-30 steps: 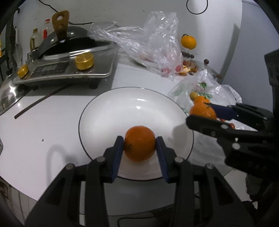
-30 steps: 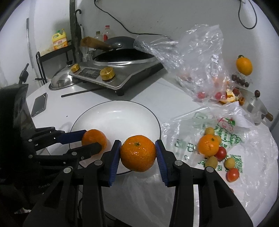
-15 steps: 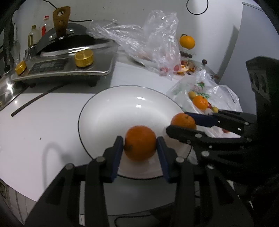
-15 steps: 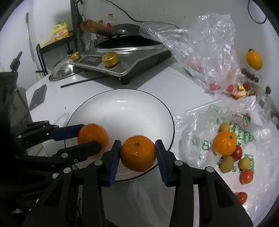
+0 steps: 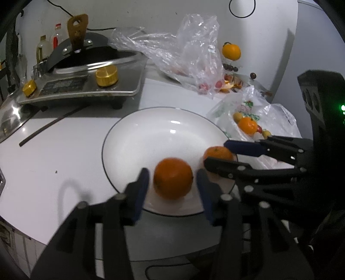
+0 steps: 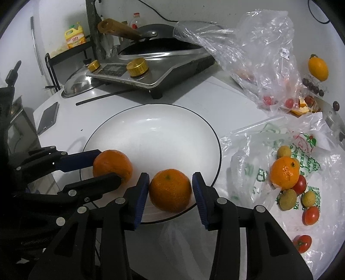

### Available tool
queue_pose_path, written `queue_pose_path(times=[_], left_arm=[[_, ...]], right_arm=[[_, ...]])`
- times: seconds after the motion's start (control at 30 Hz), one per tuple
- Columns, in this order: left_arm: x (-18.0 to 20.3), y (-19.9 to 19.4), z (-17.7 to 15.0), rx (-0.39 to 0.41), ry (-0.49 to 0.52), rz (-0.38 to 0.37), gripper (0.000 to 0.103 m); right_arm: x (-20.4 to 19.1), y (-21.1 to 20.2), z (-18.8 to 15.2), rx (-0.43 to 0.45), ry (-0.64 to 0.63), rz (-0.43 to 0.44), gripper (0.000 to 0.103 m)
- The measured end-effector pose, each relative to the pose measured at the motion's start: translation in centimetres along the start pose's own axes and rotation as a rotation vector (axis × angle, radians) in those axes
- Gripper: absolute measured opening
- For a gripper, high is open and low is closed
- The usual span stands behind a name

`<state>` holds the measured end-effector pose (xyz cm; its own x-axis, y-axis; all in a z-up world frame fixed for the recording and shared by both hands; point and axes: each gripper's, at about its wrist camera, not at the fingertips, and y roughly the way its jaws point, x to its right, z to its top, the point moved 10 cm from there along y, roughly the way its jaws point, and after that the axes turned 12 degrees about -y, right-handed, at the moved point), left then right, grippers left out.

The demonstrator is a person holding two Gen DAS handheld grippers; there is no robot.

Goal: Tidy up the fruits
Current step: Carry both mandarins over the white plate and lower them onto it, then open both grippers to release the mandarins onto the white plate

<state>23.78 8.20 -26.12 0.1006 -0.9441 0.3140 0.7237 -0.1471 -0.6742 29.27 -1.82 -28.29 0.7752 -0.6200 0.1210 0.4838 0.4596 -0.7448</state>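
left gripper (image 5: 172, 189): jaws apart, round orange mandarin (image 5: 173, 177) loose on white black-rimmed plate (image 5: 151, 129)
right gripper (image 6: 170, 192): jaws apart, probably released second mandarin (image 6: 170, 187) at plate edge
left: orange, tomatoes on plastic bag (image 6: 258, 172)

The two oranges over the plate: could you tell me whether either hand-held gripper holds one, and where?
Neither: each orange sits on the plate, gaps beside both pads.

I am looking over a white round table (image 6: 194, 90) sitting against a pale wall (image 5: 151, 13), with a black metal rack (image 6: 64, 53) standing at the far left under dim light.
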Motion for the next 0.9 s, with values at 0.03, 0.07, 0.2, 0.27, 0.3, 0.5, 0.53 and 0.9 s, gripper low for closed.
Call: queue_pose_path(times=[0.03,0.07,0.2,0.27,0.3,0.5,0.53,0.9], left_arm=[[0.1,-0.1,0.0,0.001,0.002,0.000,0.054],[0.1,-0.2,0.0,0.002,0.003,0.001,0.054],[0.6,-0.5,0.1,0.007,0.015,0.006,0.055],[1.0,-0.7,0.1,0.010,0.023,0.007,0.055],[1.2,-0.7,0.0,0.012,0.025,0.007,0.055],[2.4,-1.2,-0.1,0.024,0.038,0.008,0.056],[2.6,-1.3,-0.1,0.026,0.038,0.007,0.056],[5.4,-1.5,-0.3,0.040,0.067,-0.002,0.069]], right_arm=[[0.1,-0.1,0.1,0.004,0.002,-0.002,0.048],[0.2,-0.4,0.1,0.014,0.003,-0.003,0.053],[0.6,-1.2,0.1,0.026,0.011,-0.014,0.058],[0.8,-1.7,0.0,0.033,0.014,-0.020,0.059],[1.0,-1.9,-0.1,0.038,0.017,-0.024,0.059],[2.2,-3.8,-0.5,0.065,0.042,-0.048,0.059],[2.5,-4.1,-0.7,0.068,0.046,-0.053,0.059],[5.2,-7.0,-2.4,0.094,0.085,-0.102,0.059]])
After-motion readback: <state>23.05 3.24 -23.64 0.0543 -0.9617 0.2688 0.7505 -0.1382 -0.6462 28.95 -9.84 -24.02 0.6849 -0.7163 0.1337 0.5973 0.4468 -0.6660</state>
